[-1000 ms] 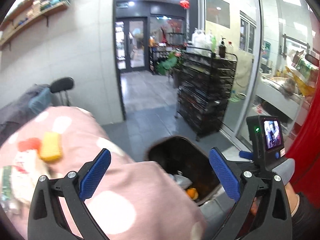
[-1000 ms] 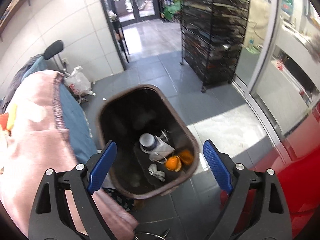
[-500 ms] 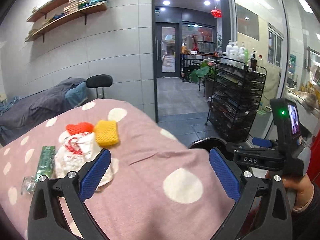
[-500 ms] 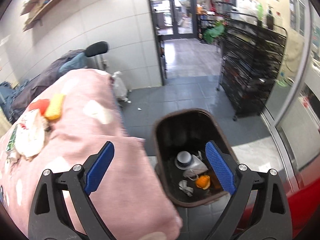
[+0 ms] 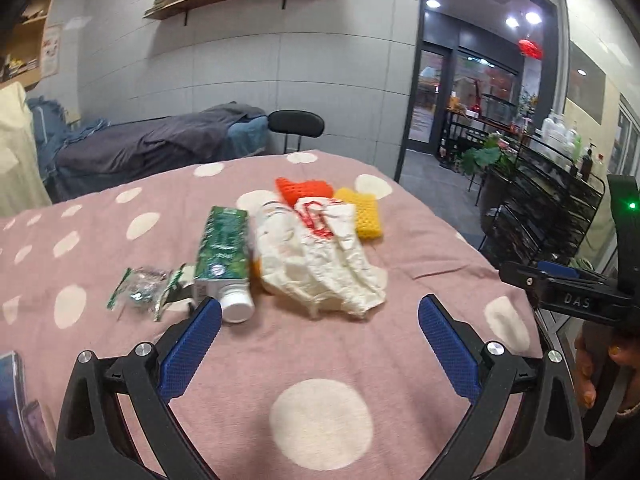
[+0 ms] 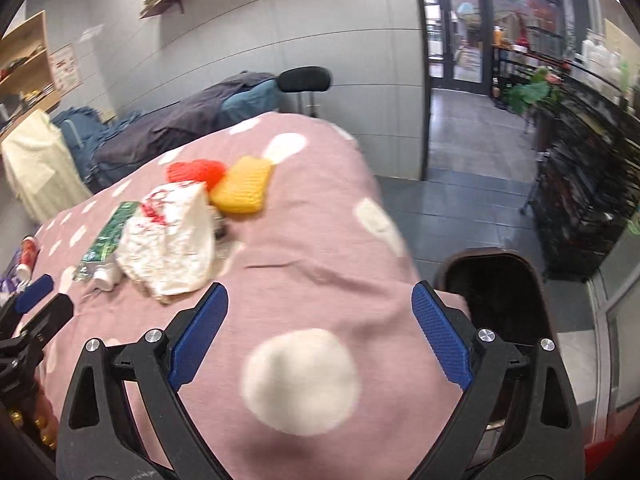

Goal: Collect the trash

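Observation:
Trash lies on a pink polka-dot covered table (image 5: 420, 248): a white crumpled plastic bag (image 5: 320, 264), a green carton with a white cap (image 5: 222, 250), a crinkled clear-green wrapper (image 5: 146, 286), a yellow foam net (image 5: 362, 212) and a red foam net (image 5: 302, 190). My left gripper (image 5: 318, 340) is open and empty, just short of the bag. My right gripper (image 6: 318, 328) is open and empty above the table's near end; the bag (image 6: 172, 248) and yellow net (image 6: 244, 188) lie ahead to its left. The dark trash bin (image 6: 496, 292) stands right of the table.
A black wire rack (image 5: 540, 216) stands at the right near a glass doorway (image 6: 456, 52). A couch with dark blankets (image 5: 160, 144) and a black stool (image 5: 296, 124) are behind the table. A red can (image 6: 28, 252) stands at the table's far left.
Both grippers have swung left, away from the bin and over the table. The trash pile has come into the centre of the left view. Both stay open and empty.

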`<state>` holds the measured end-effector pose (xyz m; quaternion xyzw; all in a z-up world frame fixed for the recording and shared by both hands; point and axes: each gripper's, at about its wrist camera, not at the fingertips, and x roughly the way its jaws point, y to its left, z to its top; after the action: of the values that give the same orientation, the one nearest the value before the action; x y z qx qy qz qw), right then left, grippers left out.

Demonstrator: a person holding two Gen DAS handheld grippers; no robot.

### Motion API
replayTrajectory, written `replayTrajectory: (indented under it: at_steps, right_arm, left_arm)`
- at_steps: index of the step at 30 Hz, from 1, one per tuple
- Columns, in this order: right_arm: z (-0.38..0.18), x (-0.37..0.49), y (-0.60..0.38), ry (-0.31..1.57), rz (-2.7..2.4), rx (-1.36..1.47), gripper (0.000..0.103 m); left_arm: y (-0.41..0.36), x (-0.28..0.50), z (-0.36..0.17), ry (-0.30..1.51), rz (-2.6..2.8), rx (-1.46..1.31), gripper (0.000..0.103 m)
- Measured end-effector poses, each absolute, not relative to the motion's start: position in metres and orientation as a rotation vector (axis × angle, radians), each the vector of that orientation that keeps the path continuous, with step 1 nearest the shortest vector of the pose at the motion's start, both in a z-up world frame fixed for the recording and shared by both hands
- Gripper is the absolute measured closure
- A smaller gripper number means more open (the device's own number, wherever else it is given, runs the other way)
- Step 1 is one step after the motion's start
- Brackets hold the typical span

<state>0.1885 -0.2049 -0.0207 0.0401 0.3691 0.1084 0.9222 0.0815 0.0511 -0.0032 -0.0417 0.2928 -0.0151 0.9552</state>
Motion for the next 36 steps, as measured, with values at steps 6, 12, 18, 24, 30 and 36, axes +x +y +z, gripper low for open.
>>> replayTrajectory:
  at_steps: [6, 12, 18, 24, 30, 36]
  right_arm:
    - [-0.014, 0.193, -0.150, 0.756, 0.323, 0.022, 0.011]
    - [-0.002, 0.191, -0.110, 0.777, 0.443, 0.024, 0.011]
    - [0.002, 0.197, -0.064, 0.812, 0.538, 0.022, 0.011]
    - [0.006, 0.192, -0.034, 0.778, 0.543, -0.041, 0.011]
    - [0.004, 0.196, -0.011, 0.775, 0.560, -0.100, 0.013]
    - [-0.006, 0.210, 0.021, 0.867, 0.662, -0.095, 0.032]
  left_arm:
    - [0.101, 0.079, -0.011, 0.622, 0.103, -0.108, 0.006]
    - [0.159, 0.092, -0.019, 0.694, 0.205, -0.165, 0.017]
    - [0.199, 0.108, -0.033, 0.752, 0.182, -0.360, 0.031]
    - [0.220, 0.133, -0.051, 0.793, 0.130, -0.567, 0.038]
    - [0.233, 0.159, -0.064, 0.810, 0.114, -0.673, 0.046]
    - [0.239, 0.158, -0.067, 0.798, 0.136, -0.687, 0.071]
